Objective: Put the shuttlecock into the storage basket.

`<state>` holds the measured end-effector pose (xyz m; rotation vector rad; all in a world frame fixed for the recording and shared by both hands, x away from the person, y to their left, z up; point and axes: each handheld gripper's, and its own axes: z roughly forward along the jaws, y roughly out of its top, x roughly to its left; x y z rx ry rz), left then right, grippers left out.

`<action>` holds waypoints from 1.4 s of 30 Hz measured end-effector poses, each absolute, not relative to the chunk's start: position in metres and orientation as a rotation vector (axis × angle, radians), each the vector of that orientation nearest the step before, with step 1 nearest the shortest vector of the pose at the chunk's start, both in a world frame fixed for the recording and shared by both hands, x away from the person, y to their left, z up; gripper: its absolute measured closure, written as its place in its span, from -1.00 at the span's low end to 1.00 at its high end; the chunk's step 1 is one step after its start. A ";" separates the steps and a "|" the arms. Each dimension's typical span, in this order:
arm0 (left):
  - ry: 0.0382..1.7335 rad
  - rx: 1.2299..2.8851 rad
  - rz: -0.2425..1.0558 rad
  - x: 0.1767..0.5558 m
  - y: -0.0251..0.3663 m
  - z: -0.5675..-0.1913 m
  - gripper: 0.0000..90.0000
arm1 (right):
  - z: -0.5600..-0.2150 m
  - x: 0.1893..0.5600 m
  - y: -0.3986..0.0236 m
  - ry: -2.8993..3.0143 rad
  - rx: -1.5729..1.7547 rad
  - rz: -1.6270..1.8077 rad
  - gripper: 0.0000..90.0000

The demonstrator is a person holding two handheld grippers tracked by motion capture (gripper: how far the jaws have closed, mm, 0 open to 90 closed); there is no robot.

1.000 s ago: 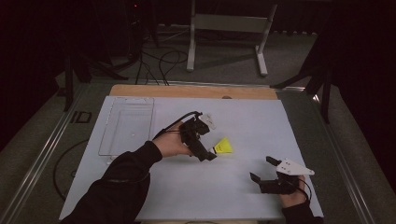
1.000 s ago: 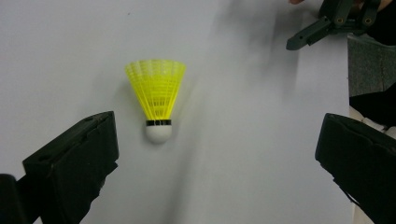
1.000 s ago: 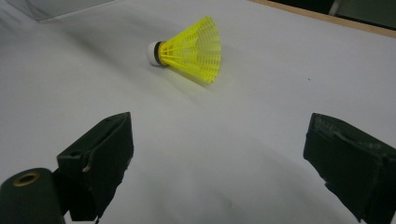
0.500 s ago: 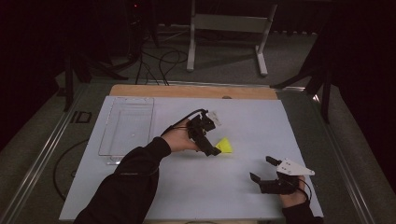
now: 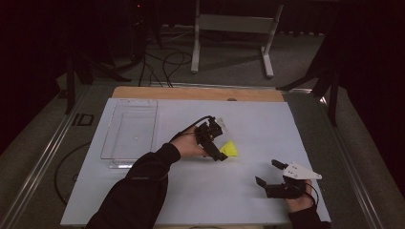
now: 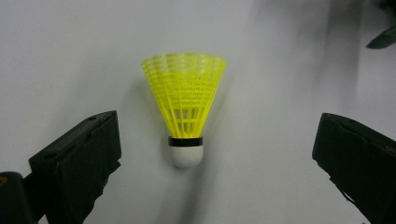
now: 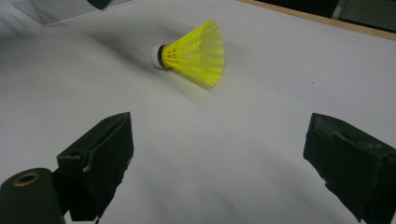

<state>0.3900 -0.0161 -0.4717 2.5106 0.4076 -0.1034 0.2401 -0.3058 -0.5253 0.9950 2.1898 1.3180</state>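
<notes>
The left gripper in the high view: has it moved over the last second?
Yes. The left gripper has drifted away from the person, toward the clear plastic tray's far end, with the yellow plastic shuttlecock beside it.

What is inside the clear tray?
Nothing that can be seen: the tray looks empty, with the white table showing through its bottom. No part of it is covered. The shuttlecock lies outside it, by the left hand-held gripper.

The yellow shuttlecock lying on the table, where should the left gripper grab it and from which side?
Probably at the white cork end of the shuttlecock, from above. It lies on its side, cork toward the open left gripper, between the jaws. The cork looks firm; the flared mesh skirt would likely crush.
</notes>
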 end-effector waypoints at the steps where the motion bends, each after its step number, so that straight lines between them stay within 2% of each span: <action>1: 0.408 2.509 -0.111 0.391 -0.016 -0.474 -0.95 | -0.525 0.240 -0.306 2.190 0.994 1.319 -0.81; 11: 0.433 2.525 -0.116 0.395 -0.016 -0.492 -0.84 | -0.526 0.240 -0.306 2.194 0.994 1.321 -0.81; 18: 0.430 2.564 -0.110 0.396 -0.017 -0.503 -0.53 | -0.526 0.241 -0.306 2.197 1.000 1.321 -0.81; 23: 0.443 2.592 -0.097 0.396 -0.018 -0.507 -0.44 | -0.526 0.241 -0.306 2.199 1.004 1.324 -0.81; 28: 0.453 2.624 -0.085 0.397 -0.020 -0.513 -0.24 | -0.526 0.241 -0.306 2.201 1.005 1.326 -0.81; 33: 0.446 2.654 -0.090 0.397 -0.022 -0.517 -0.12 | -0.527 0.241 -0.306 2.204 1.009 1.327 -0.81; 37: 0.441 2.665 -0.089 0.397 -0.024 -0.520 0.09 | -0.527 0.241 -0.306 2.203 1.009 1.329 -0.81; 42: 0.439 2.667 -0.090 0.398 -0.025 -0.519 0.25 | -0.527 0.241 -0.306 2.204 1.009 1.330 -0.81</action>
